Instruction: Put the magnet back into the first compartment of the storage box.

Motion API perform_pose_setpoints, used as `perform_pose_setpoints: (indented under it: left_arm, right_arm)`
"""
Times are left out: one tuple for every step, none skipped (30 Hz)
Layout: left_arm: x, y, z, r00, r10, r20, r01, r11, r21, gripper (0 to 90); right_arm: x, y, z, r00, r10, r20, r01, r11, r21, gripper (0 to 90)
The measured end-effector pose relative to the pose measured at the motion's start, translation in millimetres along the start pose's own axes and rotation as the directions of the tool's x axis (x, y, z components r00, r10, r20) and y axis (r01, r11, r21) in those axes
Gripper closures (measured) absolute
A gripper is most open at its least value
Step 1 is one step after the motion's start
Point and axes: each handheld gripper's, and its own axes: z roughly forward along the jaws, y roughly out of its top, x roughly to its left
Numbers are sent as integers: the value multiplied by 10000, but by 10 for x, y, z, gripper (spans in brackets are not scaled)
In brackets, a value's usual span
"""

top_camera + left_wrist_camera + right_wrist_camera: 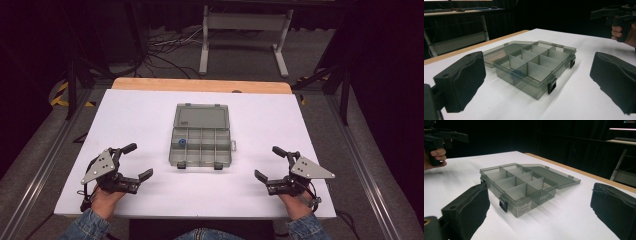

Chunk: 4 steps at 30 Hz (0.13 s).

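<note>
A clear grey compartment box [200,143] lies open in the middle of the white table, its lid [201,117] folded flat on the far side. A small blue item [182,142] sits in one left compartment. In the left gripper view the box [534,67] shows the blue item [517,72] through its wall. My left gripper [138,162] rests open near the front left, empty. My right gripper [269,163] rests open at the front right, empty. The box [517,185] lies ahead between the right jaws.
The white table board [135,115] has a wooden strip [200,85] along its far edge. Beyond it stand a white metal frame [244,30] and cables on the floor. Metal rails [40,170] run along both sides.
</note>
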Motion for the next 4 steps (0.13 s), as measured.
perform_pose_setpoints:
  left_arm:
    - [2,-1,2,10000,-30,23,30,10000,-12,5]
    - [6,-1,-1,9999,-105,39,105,9999,-41,4]
    - [6,-1,-1,9999,-105,39,105,9999,-41,4]
    - [14,-5,-6,9996,-261,85,262,9996,-127,4]
  right_arm:
    - [-1,-2,-1,10000,-16,-10,16,10000,4,26]
    - [0,-2,-2,10000,-10,-17,10,10000,-1,25]
    - [-1,-3,-2,10000,-9,-22,9,10000,-15,26]
    - [-1,-3,-2,10000,-9,-22,9,10000,-15,26]
